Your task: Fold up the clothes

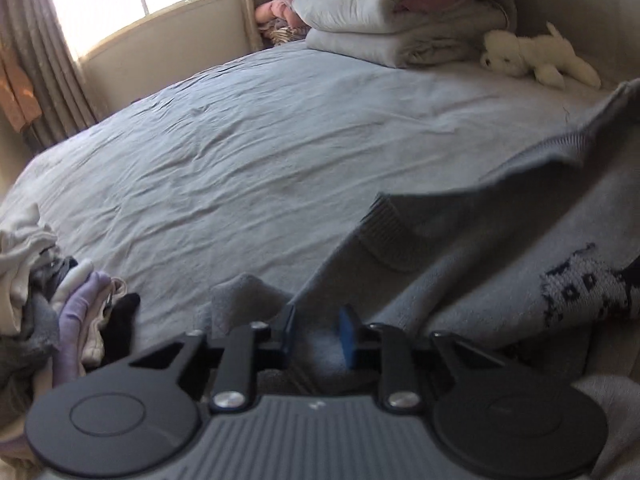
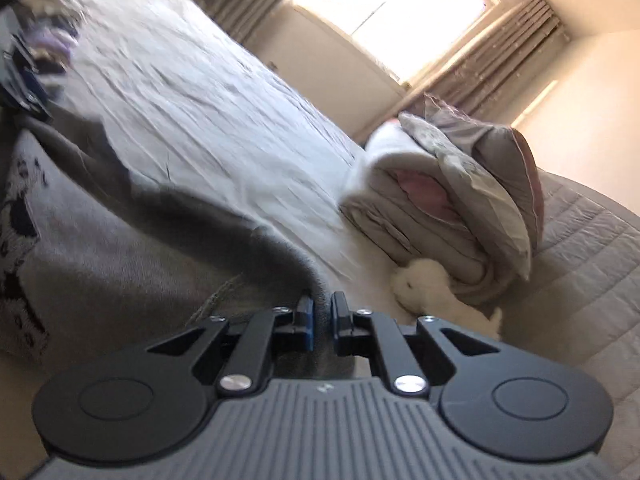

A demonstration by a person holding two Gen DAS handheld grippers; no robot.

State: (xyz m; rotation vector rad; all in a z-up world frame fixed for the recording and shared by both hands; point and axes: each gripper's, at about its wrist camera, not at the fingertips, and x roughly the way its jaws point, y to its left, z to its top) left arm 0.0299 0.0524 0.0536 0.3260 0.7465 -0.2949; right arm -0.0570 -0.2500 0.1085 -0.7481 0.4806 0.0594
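A grey sweater (image 1: 460,264) is lying across the lower right of the left view, spreading over the bed (image 1: 248,152). The left gripper (image 1: 320,332) is sitting at the bottom centre with its jaws partly apart, sweater fabric lying between the blue pads; whether they are pressing it I cannot tell. In the right view, the right gripper (image 2: 321,316) is pinching the sweater's edge, jaws nearly closed. A clothes pile (image 1: 44,288) is resting at the lower left, a plush toy (image 1: 536,56) at the upper right
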